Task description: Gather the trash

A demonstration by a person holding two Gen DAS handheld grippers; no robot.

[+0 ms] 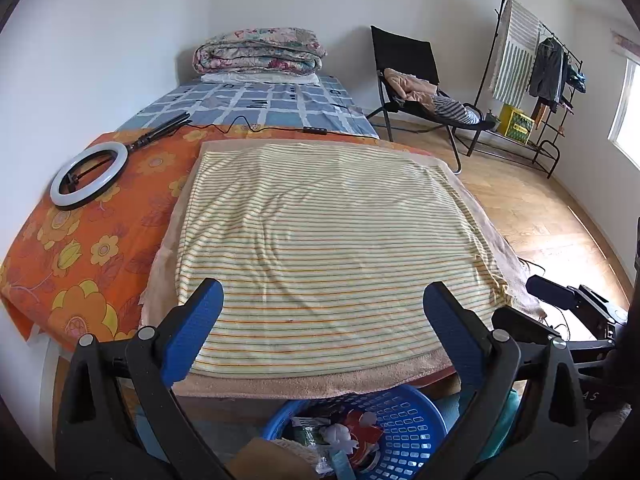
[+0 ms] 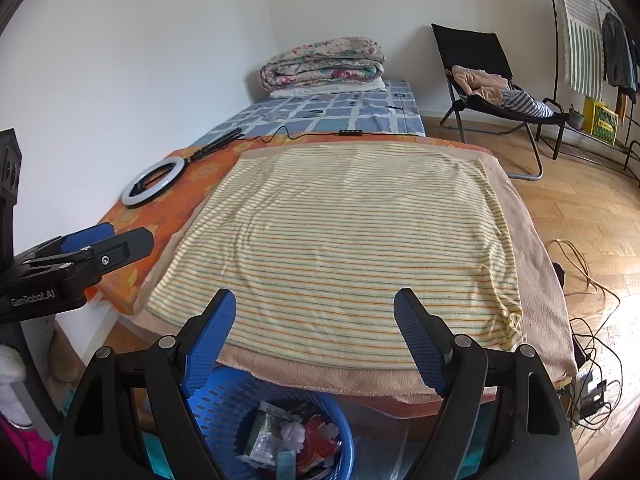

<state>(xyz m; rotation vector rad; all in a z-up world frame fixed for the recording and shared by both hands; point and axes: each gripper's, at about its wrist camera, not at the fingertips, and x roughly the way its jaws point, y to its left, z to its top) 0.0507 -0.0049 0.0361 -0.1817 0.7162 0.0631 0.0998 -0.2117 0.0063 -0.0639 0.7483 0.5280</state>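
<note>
A blue plastic basket (image 1: 404,428) sits on the floor below the near edge of the table, also in the right wrist view (image 2: 224,404). It holds trash (image 1: 348,436): wrappers, crumpled white paper and a red packet (image 2: 288,436). My left gripper (image 1: 322,312) is open and empty above the striped towel (image 1: 328,240). My right gripper (image 2: 314,320) is open and empty over the same towel (image 2: 352,240). The left gripper also shows from the side at the left of the right wrist view (image 2: 100,244).
The towel lies on a peach cloth (image 2: 536,272) over an orange floral sheet (image 1: 92,232). A ring light (image 1: 90,174) lies at the left with its cable. Behind are a bed with folded quilts (image 1: 260,54), a black chair (image 1: 412,80), a clothes rack (image 1: 536,72) and floor cables (image 2: 588,344).
</note>
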